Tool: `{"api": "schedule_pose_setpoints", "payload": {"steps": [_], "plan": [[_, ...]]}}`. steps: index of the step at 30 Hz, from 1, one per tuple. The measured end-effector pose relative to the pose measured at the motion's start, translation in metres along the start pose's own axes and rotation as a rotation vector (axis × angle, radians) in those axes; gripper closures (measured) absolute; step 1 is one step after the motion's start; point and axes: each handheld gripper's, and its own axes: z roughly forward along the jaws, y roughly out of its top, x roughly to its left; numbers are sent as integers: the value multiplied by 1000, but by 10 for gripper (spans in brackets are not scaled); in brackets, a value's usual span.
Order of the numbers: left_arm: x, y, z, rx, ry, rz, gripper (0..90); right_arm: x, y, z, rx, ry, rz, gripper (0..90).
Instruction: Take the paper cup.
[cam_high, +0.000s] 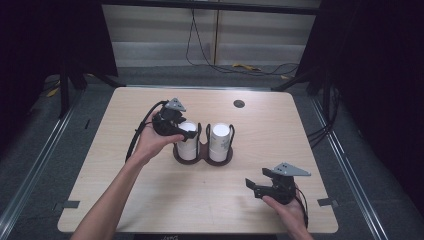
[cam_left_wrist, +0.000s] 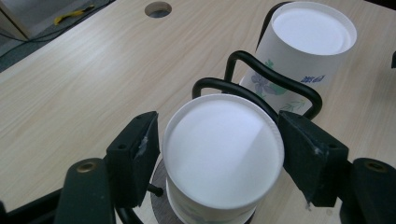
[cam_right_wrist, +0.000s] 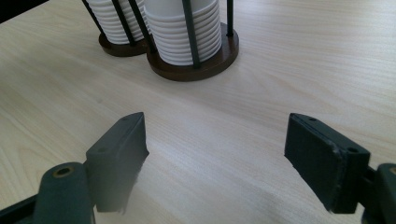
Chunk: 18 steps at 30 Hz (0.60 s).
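On the light wooden desk stands a dark double cup holder with black wire uprights, near the middle of the top; each of its two round bases carries a stack of upturned white paper cups, the left stack and the right stack side by side and just apart; the left claw, held in the person's left hand, sits at the top of the left stack; in the left gripper view its two black jaws stand either side of the topmost cup, the rim lying between the pads with the left pad at or nearly at the rim and the right pad close against it, though whether they press the cup I cannot tell; behind it the other stack's top cup leans a little within its wire loop, a blue and green floral print on its side; the right claw rests low over the desk at the near right, well apart from the holder, in the person's right hand; its jaws are spread wide with bare wood between them and grip nothing; a small round grommet hole lies toward the far edge of the desk.
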Motion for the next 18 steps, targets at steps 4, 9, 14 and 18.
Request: {"api": "schedule_pose_setpoints", "payload": {"steps": [4,9,14,18], "plan": [[0,1,2,20,0,0,291,0,0,0,1,1,2,212],[0,-1,5,46,-14,-3,317,2,0,0,-3,9,-5,211],[2,-2,7,57,-18,-14,305,2,0,0,1,10,-7,212],[4,-2,8,73,-28,-26,307,2,0,0,-2,11,-9,213]]}}
